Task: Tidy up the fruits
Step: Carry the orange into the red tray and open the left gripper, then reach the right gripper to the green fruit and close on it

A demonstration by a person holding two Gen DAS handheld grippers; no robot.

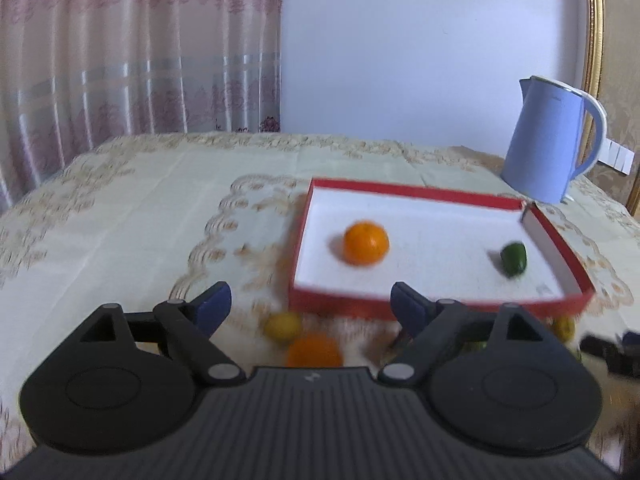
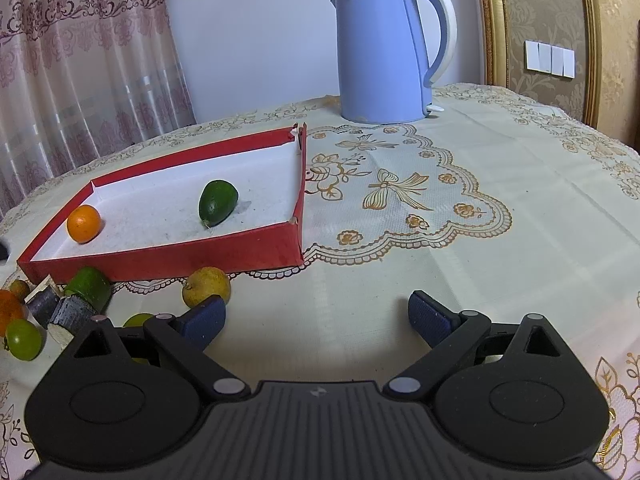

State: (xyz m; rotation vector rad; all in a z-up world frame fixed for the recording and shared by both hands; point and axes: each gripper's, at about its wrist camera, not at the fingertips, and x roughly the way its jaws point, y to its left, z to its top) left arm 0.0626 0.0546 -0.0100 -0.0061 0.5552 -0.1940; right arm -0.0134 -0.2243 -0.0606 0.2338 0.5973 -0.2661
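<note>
The left gripper [image 1: 310,300] stands wide open with nothing between its blue pads, held over the tablecloth [image 1: 120,220] just outside the near wall of the red box [image 1: 340,306]. The right gripper [image 2: 316,312] is likewise spread wide and empty, over bare cloth off the box's near right corner.

Two fruits already lie on the white floor of the box: an orange [image 1: 366,243] toward its left side and a dark green fruit [image 1: 514,258] near its right wall. The rest wait on the cloth along the outside of the near wall. In the left wrist view a small yellow fruit [image 1: 283,326] and a second orange [image 1: 315,350] sit directly below the open jaws, just ahead of the tool's body. In the right wrist view a yellowish fruit [image 2: 207,286] lies by the right gripper's left pad, with a green fruit [image 2: 89,286] and a small yellow-green one [image 2: 23,338] farther left, beside the left tool's finger.

The loose orange looks to be the likely next pick. It lies straight ahead and slightly down from the left gripper, centred between the pads, so the left hand is much the nearer. Being round, it has no long axis to line up with.
</note>
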